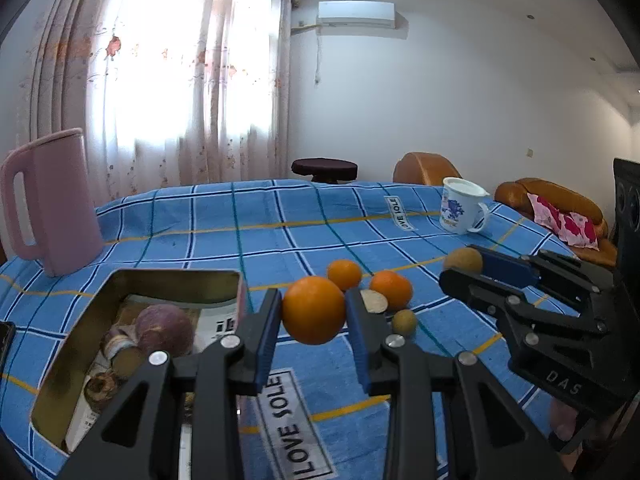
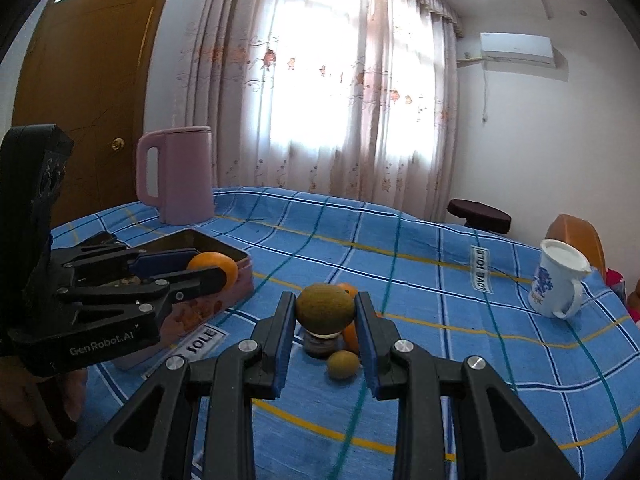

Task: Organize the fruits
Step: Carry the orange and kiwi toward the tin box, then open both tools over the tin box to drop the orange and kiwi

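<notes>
My left gripper (image 1: 314, 308) is shut on an orange (image 1: 313, 310), held above the blue checked cloth just right of an open metal tin (image 1: 72, 344). The tin holds a purple fruit (image 1: 164, 330) and other small items. My right gripper (image 2: 325, 312) is shut on a brown-green kiwi (image 2: 325, 307), held above the cloth. On the cloth lie two oranges (image 1: 345, 274) (image 1: 392, 289), a small green-brown fruit (image 1: 404, 322) and a pale round item (image 1: 374, 301). The right gripper shows in the left wrist view (image 1: 466, 264), and the left gripper shows in the right wrist view (image 2: 208, 270) beside the tin (image 2: 236, 276).
A pink jug (image 1: 52, 204) stands at the table's far left. A white enamel mug (image 1: 460, 206) stands far right. A dark stool (image 1: 324, 168) and an orange sofa (image 1: 560, 204) lie beyond the table. The cloth (image 1: 280, 216) covers the whole table.
</notes>
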The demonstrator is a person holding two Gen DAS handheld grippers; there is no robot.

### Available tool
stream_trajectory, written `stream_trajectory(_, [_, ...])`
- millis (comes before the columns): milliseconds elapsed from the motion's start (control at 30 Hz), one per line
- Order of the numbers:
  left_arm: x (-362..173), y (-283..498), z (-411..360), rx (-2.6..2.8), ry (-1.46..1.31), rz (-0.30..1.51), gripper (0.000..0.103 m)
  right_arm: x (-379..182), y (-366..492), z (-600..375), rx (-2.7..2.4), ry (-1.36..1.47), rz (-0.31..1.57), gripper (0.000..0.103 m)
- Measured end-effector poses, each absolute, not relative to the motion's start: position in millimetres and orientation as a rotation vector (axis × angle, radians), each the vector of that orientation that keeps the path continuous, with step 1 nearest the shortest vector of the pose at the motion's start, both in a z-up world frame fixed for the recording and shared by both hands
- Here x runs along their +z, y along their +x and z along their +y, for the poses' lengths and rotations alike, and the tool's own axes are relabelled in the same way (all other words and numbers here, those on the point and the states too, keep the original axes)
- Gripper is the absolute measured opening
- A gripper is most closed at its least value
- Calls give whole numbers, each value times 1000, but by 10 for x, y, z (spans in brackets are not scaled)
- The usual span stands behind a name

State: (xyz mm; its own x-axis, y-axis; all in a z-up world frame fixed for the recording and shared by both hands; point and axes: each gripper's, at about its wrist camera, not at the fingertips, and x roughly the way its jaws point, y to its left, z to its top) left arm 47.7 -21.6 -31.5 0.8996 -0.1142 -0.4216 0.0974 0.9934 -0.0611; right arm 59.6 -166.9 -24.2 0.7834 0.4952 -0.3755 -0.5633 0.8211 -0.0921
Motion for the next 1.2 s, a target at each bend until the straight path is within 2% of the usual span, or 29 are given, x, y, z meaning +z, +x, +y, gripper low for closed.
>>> stream_trajectory(733, [-276,211,492,16,-116,427,34,-126,468,-799,740,-279,338,31])
stream_trajectory(1200, [-306,127,885,96,-151,444,34,-253,362,-356,824,-327,365,31])
